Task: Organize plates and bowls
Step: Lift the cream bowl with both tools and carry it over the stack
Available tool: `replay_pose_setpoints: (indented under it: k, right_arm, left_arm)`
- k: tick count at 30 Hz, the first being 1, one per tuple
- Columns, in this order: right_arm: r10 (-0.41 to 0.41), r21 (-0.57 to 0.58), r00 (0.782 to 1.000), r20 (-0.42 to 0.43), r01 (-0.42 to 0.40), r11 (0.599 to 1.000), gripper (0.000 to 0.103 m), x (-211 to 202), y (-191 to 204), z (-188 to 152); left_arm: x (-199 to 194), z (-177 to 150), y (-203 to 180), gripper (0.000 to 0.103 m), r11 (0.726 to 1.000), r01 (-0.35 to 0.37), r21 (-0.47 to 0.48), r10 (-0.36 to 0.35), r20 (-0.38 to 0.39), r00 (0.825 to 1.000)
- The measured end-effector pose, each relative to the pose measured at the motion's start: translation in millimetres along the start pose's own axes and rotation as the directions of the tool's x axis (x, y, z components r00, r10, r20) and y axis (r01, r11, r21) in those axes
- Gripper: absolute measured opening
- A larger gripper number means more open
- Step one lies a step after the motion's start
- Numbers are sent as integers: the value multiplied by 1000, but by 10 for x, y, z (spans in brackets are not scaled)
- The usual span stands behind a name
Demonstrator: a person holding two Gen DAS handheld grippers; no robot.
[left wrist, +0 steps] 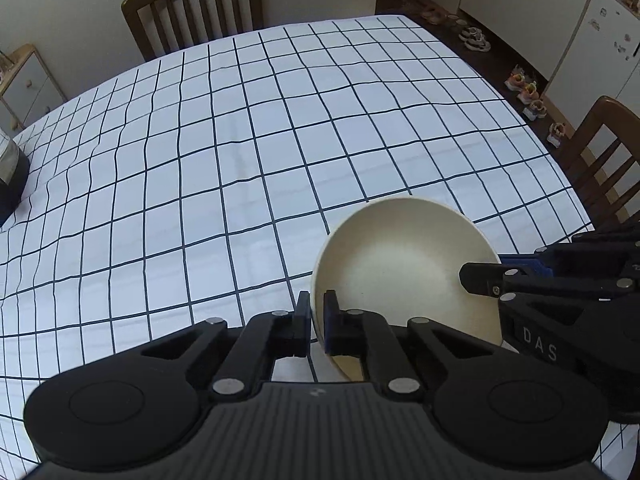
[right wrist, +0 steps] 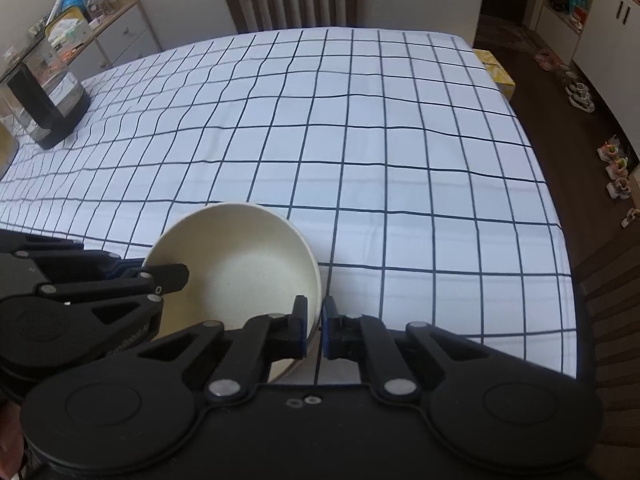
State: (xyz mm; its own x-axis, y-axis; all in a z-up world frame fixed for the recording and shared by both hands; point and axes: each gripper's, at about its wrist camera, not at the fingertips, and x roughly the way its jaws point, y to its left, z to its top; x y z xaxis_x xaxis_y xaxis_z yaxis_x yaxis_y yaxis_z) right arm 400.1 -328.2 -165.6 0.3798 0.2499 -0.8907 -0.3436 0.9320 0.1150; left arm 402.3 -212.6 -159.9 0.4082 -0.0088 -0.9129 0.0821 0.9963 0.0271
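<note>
A cream bowl (left wrist: pixel 404 264) sits near the front edge of the checked tablecloth (left wrist: pixel 240 140), empty inside. My left gripper (left wrist: pixel 317 308) is shut on the bowl's left rim, one finger outside and one inside. My right gripper (right wrist: pixel 315 312) is shut on the same bowl (right wrist: pixel 236 268) at its right rim, again with the wall between the pads. Each gripper shows in the other's view: the right gripper (left wrist: pixel 480 278) reaches over the rim from the right, and the left gripper (right wrist: pixel 168 276) comes in from the left.
A wooden chair (left wrist: pixel 196 4) stands at the far side and another chair (left wrist: pixel 608 152) at the right side. A black and clear appliance (right wrist: pixel 48 96) stands on the table's far left. A yellow box (right wrist: pixel 496 70) and several shoes (right wrist: pixel 616 168) lie on the floor to the right.
</note>
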Motion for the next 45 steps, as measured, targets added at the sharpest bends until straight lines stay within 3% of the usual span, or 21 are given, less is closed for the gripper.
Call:
replay_pose_setpoints:
  k: [14,30,45]
  right_arm:
    - [-23,30,998,50,22,999,7,-591,145,-140]
    - [-66,85,990,122,56,995,8,-1479,436,-666]
    - [-68,125,994,90,57,991,9,-1674,726,-1359]
  left_arm:
    - [-731,-205,40,5,998,50,35,-52,53,997]
    - [-1616,-727,0,6,986,105,129,-118,97,988]
    - [-1724,-1447,-6,6,970,143,196,-153,37,988]
